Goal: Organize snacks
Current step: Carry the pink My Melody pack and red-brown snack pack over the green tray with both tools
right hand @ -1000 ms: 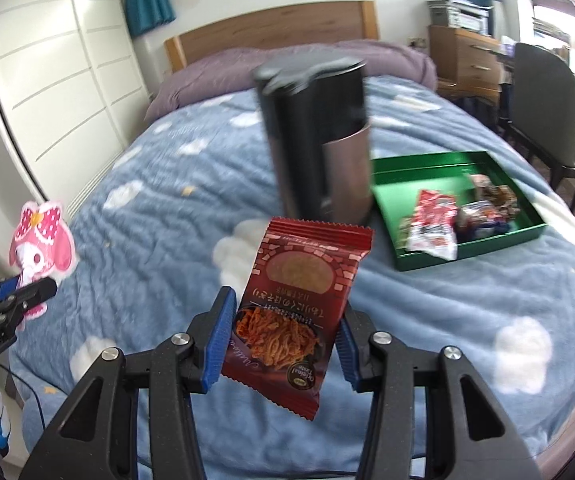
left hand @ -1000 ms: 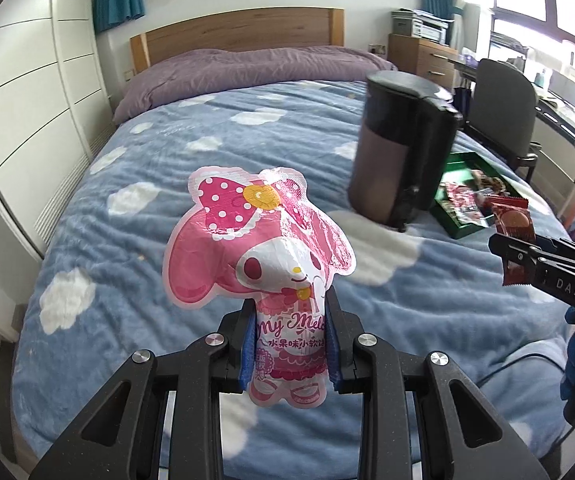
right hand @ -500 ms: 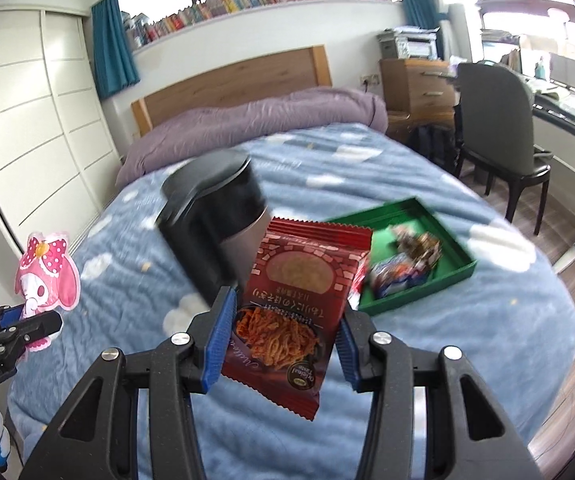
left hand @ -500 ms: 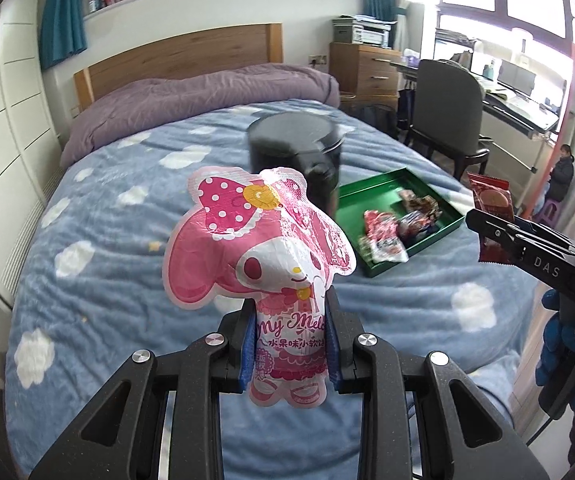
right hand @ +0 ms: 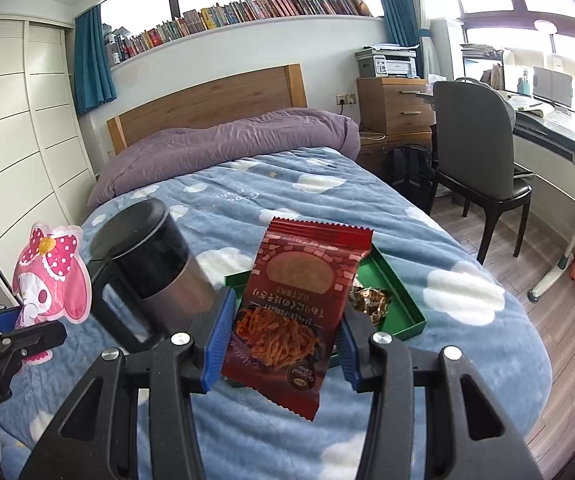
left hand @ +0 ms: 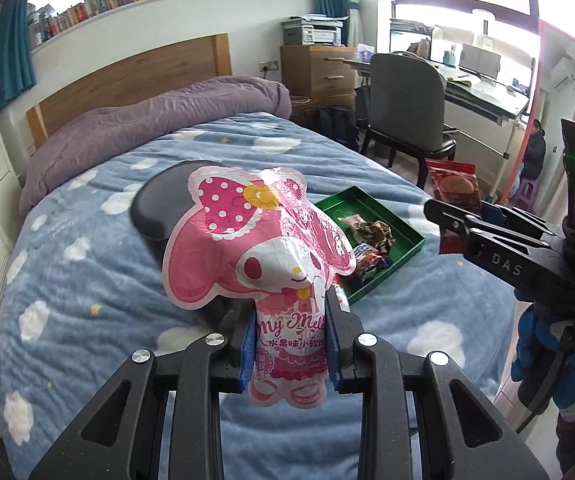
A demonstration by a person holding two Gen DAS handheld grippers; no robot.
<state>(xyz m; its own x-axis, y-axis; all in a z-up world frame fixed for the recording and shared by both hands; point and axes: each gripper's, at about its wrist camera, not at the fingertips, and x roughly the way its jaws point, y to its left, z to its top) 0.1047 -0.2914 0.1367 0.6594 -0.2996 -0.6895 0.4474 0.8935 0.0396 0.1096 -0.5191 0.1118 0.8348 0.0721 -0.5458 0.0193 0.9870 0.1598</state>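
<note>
My left gripper (left hand: 289,342) is shut on the lower part of a pink rabbit-shaped candy pouch (left hand: 255,236), held upright above the bed. My right gripper (right hand: 283,332) is shut on a red snack packet (right hand: 299,304) printed with fried noodles, also held up in the air. Each gripper shows in the other's view: the right one (left hand: 433,208) with its red packet (left hand: 453,192) at the right, the left one (right hand: 61,330) with the pink pouch (right hand: 51,276) at the left. Below them, a green tray (left hand: 401,254) on the bed holds several wrapped snacks (left hand: 371,236).
A black and steel lidded jug (right hand: 147,264) stands on the blue cloud-print bedspread (right hand: 467,340) left of the green tray (right hand: 399,292). A grey chair (right hand: 475,160) and desk stand right of the bed, white wardrobes on the left. A blue-gloved hand (left hand: 547,356) holds the right gripper.
Both grippers have risen and pulled back from the bed with their packets still gripped. The jug and tray now look smaller and lower, and more of the room shows.
</note>
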